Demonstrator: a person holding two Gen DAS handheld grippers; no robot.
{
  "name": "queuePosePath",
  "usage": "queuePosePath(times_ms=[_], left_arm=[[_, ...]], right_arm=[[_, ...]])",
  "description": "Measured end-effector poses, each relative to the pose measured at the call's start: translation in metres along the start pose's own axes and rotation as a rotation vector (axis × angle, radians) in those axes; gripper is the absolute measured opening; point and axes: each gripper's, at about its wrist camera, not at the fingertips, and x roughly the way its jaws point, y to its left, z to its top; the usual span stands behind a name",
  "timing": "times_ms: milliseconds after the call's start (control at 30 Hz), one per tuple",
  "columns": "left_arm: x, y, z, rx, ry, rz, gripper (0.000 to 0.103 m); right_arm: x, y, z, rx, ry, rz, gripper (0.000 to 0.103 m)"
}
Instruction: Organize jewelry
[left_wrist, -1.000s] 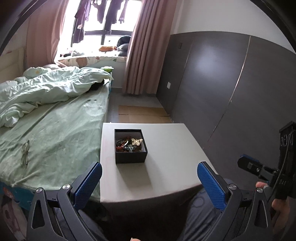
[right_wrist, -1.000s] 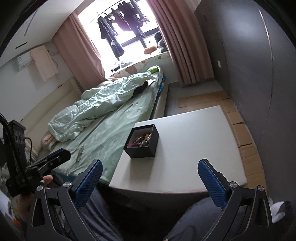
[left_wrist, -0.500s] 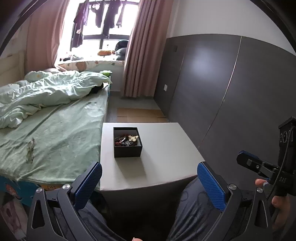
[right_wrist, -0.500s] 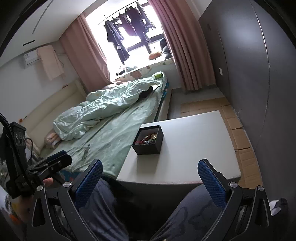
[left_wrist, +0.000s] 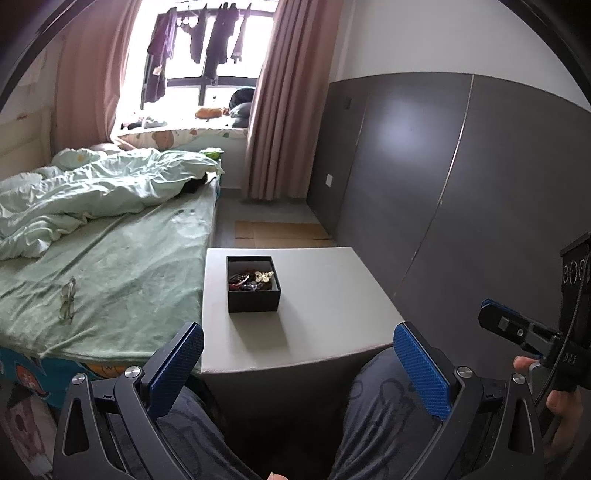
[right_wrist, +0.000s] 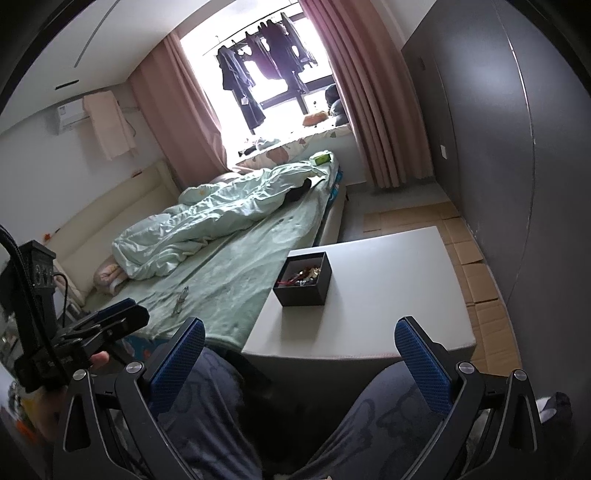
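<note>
Both grippers, left gripper (left_wrist: 297, 363) and right gripper (right_wrist: 299, 360), gape wide, empty; jewelry (left_wrist: 251, 280) tangled in the black box (left_wrist: 253, 300) looks light, snaggy, so pinch one piece's edge.

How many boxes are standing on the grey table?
1. A single black open-topped box holding a tangle of jewelry stands on the grey table, toward its bed-side edge. Both views show the whole tabletop, so none seems hidden.

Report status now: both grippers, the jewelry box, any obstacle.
Left gripper open, empty. Right gripper open, empty. Jewelry box lidless on table, untouched. Nothing in the way.
</note>
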Motion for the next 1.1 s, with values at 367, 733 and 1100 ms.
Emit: queuePosePath(times_ms=[367, 733, 1100], left_arm=[[-0.003, -0.002, -0.002, 0.002, 0.0, 0.007, 0.103], [-0.004, -0.001, -0.004, -0.01, -0.006, 0.007, 0.103], [-0.003, 0.0, -0.004, -0.001, -0.001, 0.021, 0.103]], right_arm=[[-0.005, 0.006, -0.003, -0.007, 0.009, 0.037, 0.103], [-0.007, 0.009, -0.006, -0.017, 0.013, 0.036, 0.103], [-0.008, 0.009, -0.006, -0.003, 0.007, 0.027, 0.103]])
